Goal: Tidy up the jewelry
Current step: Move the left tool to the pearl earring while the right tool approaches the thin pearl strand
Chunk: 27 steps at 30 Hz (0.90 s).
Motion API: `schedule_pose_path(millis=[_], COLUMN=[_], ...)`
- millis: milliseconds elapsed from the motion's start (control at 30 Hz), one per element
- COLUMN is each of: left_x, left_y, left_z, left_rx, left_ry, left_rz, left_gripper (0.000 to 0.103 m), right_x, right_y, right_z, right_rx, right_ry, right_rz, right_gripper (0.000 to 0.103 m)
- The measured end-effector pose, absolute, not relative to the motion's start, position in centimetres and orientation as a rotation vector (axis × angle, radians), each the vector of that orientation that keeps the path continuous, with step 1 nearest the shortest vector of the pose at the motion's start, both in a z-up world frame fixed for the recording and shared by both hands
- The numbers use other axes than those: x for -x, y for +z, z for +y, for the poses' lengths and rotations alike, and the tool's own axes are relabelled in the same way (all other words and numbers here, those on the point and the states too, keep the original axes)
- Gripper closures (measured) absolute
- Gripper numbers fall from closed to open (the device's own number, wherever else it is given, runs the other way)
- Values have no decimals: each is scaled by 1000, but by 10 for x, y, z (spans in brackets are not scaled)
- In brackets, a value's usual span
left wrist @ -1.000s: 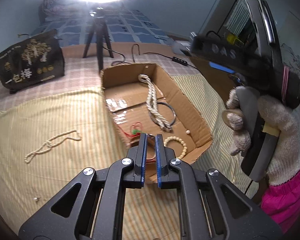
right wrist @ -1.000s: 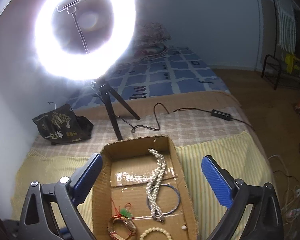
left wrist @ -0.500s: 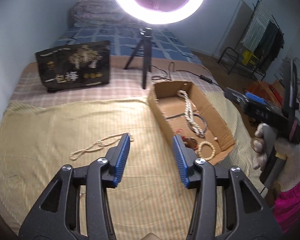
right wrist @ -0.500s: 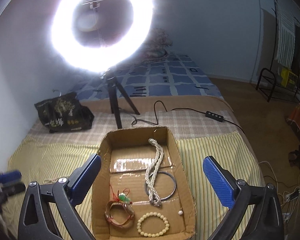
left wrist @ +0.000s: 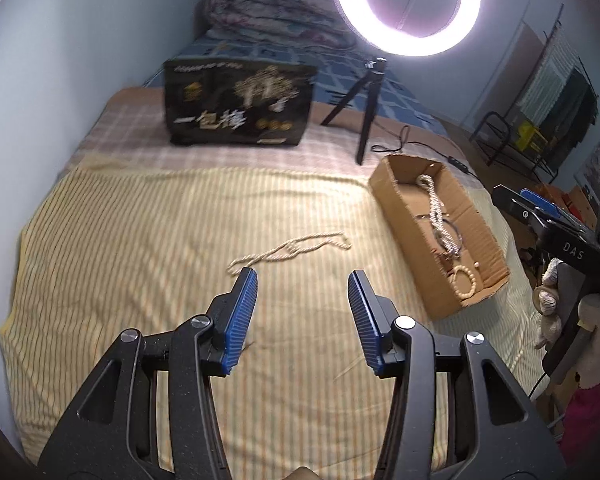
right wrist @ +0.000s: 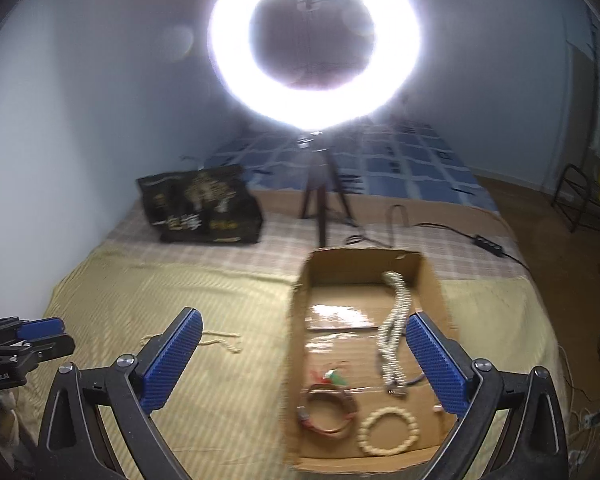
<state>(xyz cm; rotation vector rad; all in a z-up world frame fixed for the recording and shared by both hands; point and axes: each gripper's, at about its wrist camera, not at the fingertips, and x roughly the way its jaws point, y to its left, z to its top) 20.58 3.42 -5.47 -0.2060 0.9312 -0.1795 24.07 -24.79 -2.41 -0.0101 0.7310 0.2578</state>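
Note:
A cream bead necklace (left wrist: 290,249) lies loose on the yellow striped bedspread, just beyond my open, empty left gripper (left wrist: 302,280); it also shows in the right wrist view (right wrist: 220,340). A cardboard box (left wrist: 396,216) to its right holds a thick pearl rope (right wrist: 396,320), a dark bangle, a red-brown bracelet (right wrist: 327,410), a cream bead bracelet (right wrist: 389,430) and a small pearl. My right gripper (right wrist: 305,334) is open and empty above the box's (right wrist: 300,360) left wall. The left gripper's blue pad (right wrist: 40,326) shows at the far left of the right wrist view.
A ring light on a tripod (left wrist: 366,92) stands behind the box, its cable trailing right. A black printed bag (left wrist: 238,108) stands at the back of the bed. A wall runs along the left; the bed edge and floor lie to the right.
My left gripper opened, leaving the red-brown bracelet in the box, then pulled back and swung left toward the loose necklace. My right gripper stayed open and drifted slightly left.

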Motion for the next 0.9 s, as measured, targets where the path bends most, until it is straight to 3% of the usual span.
schedule_pose_path(millis=[333, 900], left_x=[-183, -174], left_y=[-88, -145], left_z=[57, 46], left_rx=[275, 254], left_ry=[-122, -68], left_rz=[978, 992], left_gripper=[55, 57], right_x=[-247, -309], right_y=[-50, -129], right_z=[-193, -136], right_rx=[15, -75], right_ry=[361, 421], right_rz=[812, 1117], right_gripper=[0, 0])
